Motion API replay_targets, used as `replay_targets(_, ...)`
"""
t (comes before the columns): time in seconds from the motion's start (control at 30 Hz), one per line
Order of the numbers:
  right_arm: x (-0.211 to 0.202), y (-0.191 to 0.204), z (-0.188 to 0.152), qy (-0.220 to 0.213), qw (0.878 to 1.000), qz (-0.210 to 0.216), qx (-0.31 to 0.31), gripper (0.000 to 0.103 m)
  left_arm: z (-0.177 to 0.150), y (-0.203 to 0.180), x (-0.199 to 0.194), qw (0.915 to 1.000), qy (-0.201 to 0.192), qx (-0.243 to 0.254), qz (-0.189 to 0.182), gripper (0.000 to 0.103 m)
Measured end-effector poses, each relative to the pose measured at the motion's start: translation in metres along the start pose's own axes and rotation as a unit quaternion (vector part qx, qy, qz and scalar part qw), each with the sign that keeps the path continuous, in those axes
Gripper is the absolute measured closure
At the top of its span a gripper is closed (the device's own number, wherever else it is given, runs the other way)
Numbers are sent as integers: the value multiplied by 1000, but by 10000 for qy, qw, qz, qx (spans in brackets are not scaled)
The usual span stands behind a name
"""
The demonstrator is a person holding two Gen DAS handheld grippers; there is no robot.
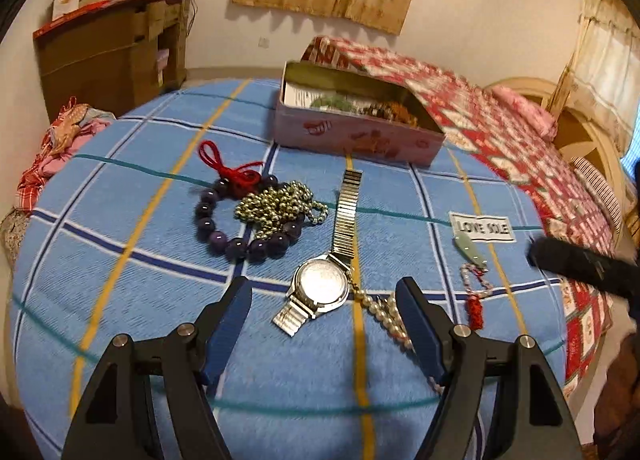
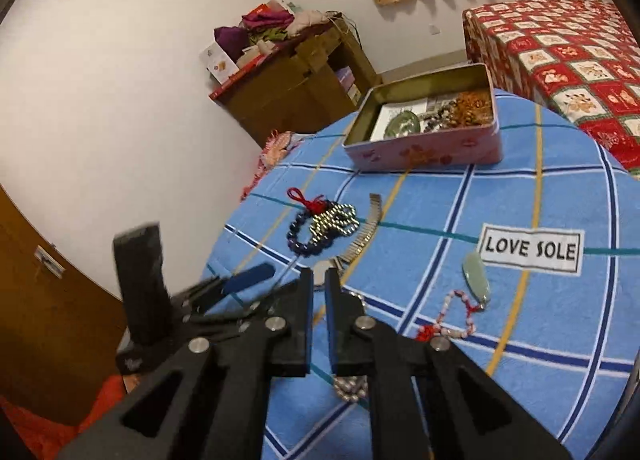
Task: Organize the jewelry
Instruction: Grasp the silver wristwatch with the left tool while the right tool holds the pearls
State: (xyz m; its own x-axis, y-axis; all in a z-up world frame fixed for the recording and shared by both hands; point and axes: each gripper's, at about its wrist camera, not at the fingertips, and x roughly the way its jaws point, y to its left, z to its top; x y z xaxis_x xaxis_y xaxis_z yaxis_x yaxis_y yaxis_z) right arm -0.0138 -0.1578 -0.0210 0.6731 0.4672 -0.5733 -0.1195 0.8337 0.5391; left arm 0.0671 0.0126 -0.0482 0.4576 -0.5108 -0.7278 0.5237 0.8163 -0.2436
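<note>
Jewelry lies on a blue plaid bedspread (image 1: 120,300). My left gripper (image 1: 324,282) is open, its blue fingers on either side of a silver watch (image 1: 322,286) just above the cloth. A pearl strand (image 1: 384,312) runs under the right finger. Further back lie a purple bead bracelet (image 1: 208,219) with a red cord and a metal bead chain (image 1: 280,205). A jade pendant (image 2: 476,274) on pink beads lies to the right. My right gripper (image 2: 319,276) is shut with nothing seen between its pads. It shows as a black blur (image 1: 544,256) in the left wrist view.
An open pink tin (image 1: 356,135) holding several pieces stands at the back of the spread. A "LOVE SOLE" label (image 2: 532,250) is sewn on the cloth. A red patterned quilt (image 1: 500,131) lies to the right. Cardboard boxes (image 1: 108,55) with clothes stand by the wall.
</note>
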Motion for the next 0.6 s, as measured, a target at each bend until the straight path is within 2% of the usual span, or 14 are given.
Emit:
replay_targets(0.17, 2, -9, -11, 110, 9999, -65, 86, 92, 6, -3, 21, 9996, 283, -76, 6, 30)
replay_targets(0.33, -1, -22, -15, 108, 9993, -70, 343, 92, 11, -15, 30, 9976, 411, 296, 471, 42)
replay_targets(0.43, -2, -26, -16, 105, 9990, -68, 430, 92, 11, -19, 33, 9946, 444, 547, 767, 57)
replay_targets(0.47, -3, -27, -17, 103, 9989, -73, 445, 92, 11, -18, 32, 9943, 438, 590, 772, 64)
replay_targets(0.6, -5, -25, -19, 105, 9991, -45, 418, 92, 9, -7, 24, 9970, 410, 397, 514, 66)
